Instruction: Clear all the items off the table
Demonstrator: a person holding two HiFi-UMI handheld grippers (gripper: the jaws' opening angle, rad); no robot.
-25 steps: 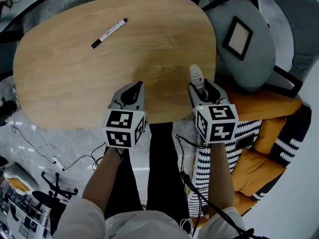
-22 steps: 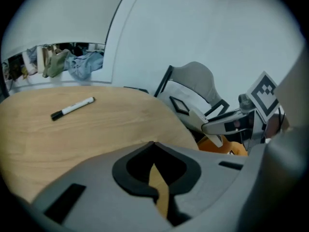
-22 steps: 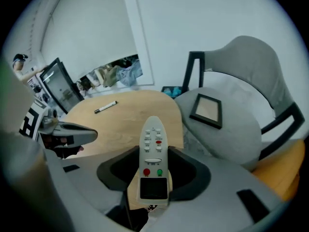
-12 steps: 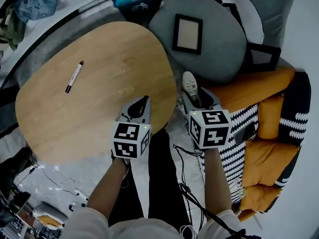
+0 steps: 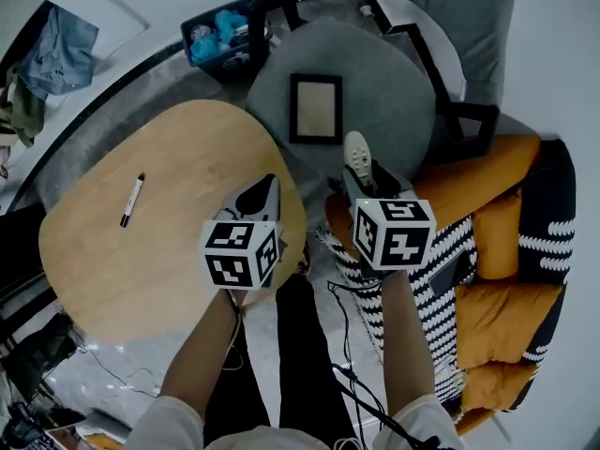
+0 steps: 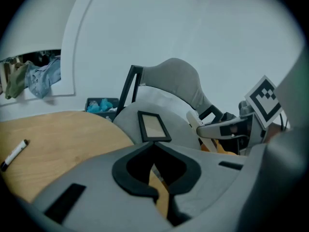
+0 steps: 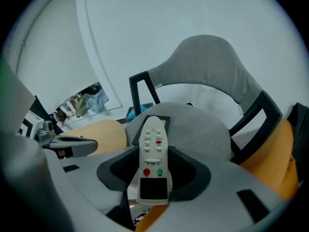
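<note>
The head camera is looking steeply down from above the person's forearms, taking in the wooden surface (image 5: 141,261) at left, the grey chair (image 5: 375,92) at upper centre, and the left tool (image 5: 265,184) and right tool (image 5: 370,172) close below the lens. The left tool camera is riding just behind its own jaws, which are filling the lower half of its frame, and is facing over the surface's edge toward the chair. The right tool camera is sitting equally close, facing the chair more squarely past the remote (image 7: 153,163) in its jaws. All 3 views are sharing the picture frame (image 5: 315,109) on the chair seat; each tool view is catching the other tool at its edge.
</note>
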